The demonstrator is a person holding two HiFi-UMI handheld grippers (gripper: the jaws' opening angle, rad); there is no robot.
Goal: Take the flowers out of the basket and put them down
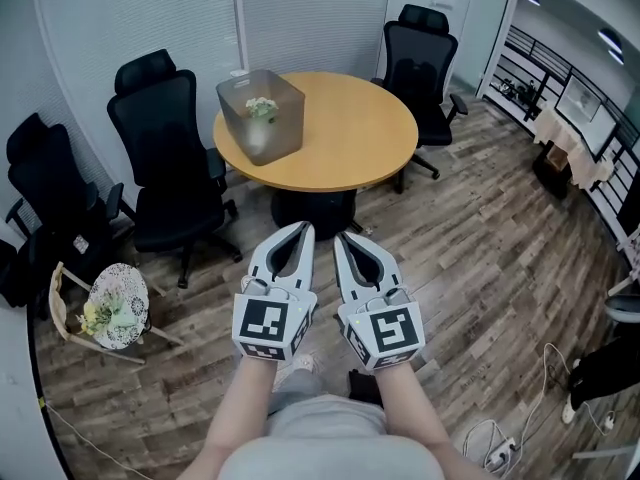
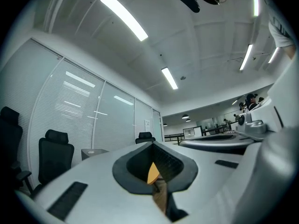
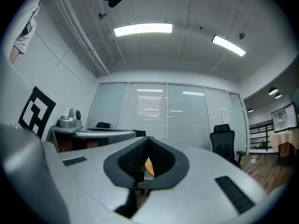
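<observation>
Flowers (image 1: 262,107), a small pale cream and green bunch, sit inside a translucent grey basket (image 1: 272,140) with straight walls and rounded corners. It stands near the left edge of a round, orange-toned wooden table (image 1: 350,148). Well apart from it, on the plank floor (image 1: 480,258) at the head view's lower left, a handled basket (image 1: 58,308) lined with white lace lies tilted, with yellow-green blooms (image 1: 98,318) in it.

Both tools are held side by side, short of the table. The left gripper (image 1: 304,228) and right gripper (image 1: 339,236) each have their pale grey jaws closed tip to tip, with nothing between the ribbed black pads. Each carries a marker cube (image 1: 272,330) printed in black and white squares.

Only the head view shows the flowers, the black mesh-backed office chairs (image 1: 170,158) ringing the table and the white cables (image 1: 495,448) on the floor at lower right. The gripper views look level across the room instead. The left gripper view takes in ceiling strip lights (image 2: 124,15) and frosted glass walls; the right gripper view shows slatted blinds (image 3: 149,111). In each, a wedge of orange tabletop shows through the hollow behind the closed tips. In the left gripper view a grey box shape that may be the basket is just visible beside the jaw.
</observation>
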